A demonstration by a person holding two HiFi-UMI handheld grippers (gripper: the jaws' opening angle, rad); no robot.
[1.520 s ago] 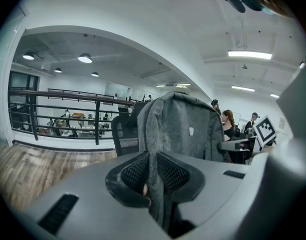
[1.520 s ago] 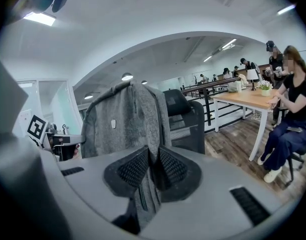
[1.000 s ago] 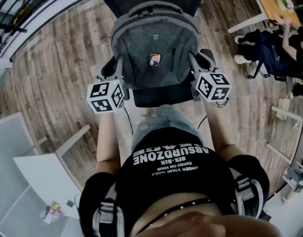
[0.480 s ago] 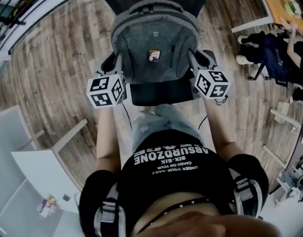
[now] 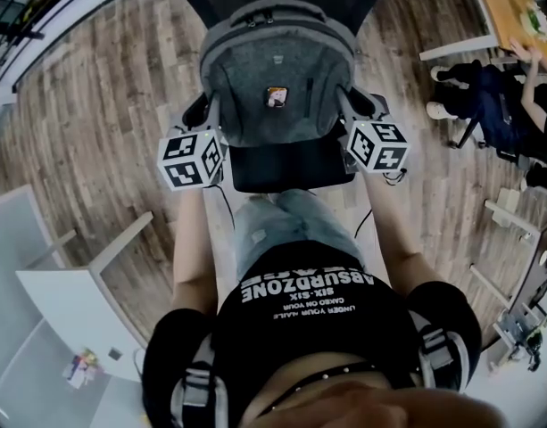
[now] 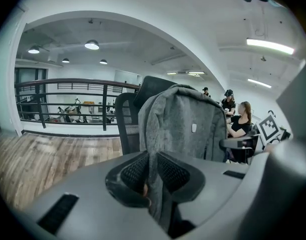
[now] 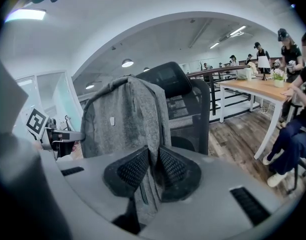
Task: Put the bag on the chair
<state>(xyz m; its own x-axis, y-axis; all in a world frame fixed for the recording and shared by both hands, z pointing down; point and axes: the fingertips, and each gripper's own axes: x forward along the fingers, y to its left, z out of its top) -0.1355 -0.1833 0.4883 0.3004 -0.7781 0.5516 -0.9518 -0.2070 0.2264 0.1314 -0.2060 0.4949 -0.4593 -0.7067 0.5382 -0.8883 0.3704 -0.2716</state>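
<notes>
A grey felt backpack (image 5: 275, 74) stands upright on the black office chair (image 5: 282, 166), leaning against its backrest. My left gripper (image 5: 211, 119) is shut on the bag's left edge, and the grey fabric (image 6: 153, 176) shows pinched between its ribbed pads. My right gripper (image 5: 346, 112) is shut on the bag's right edge, where the fabric (image 7: 152, 171) runs between its pads. In both gripper views the backpack (image 6: 185, 129) (image 7: 125, 119) rises in front of the chair's mesh back (image 7: 185, 111).
Wooden plank floor (image 5: 103, 141) surrounds the chair. A white desk (image 5: 68, 310) sits at the lower left. At the right, seated people (image 5: 514, 96) are at a wooden table (image 5: 509, 7). A railing (image 6: 68, 91) runs behind the chair.
The bag and both grippers sit slightly higher in the head view than a second ago; both grips are unchanged.
</notes>
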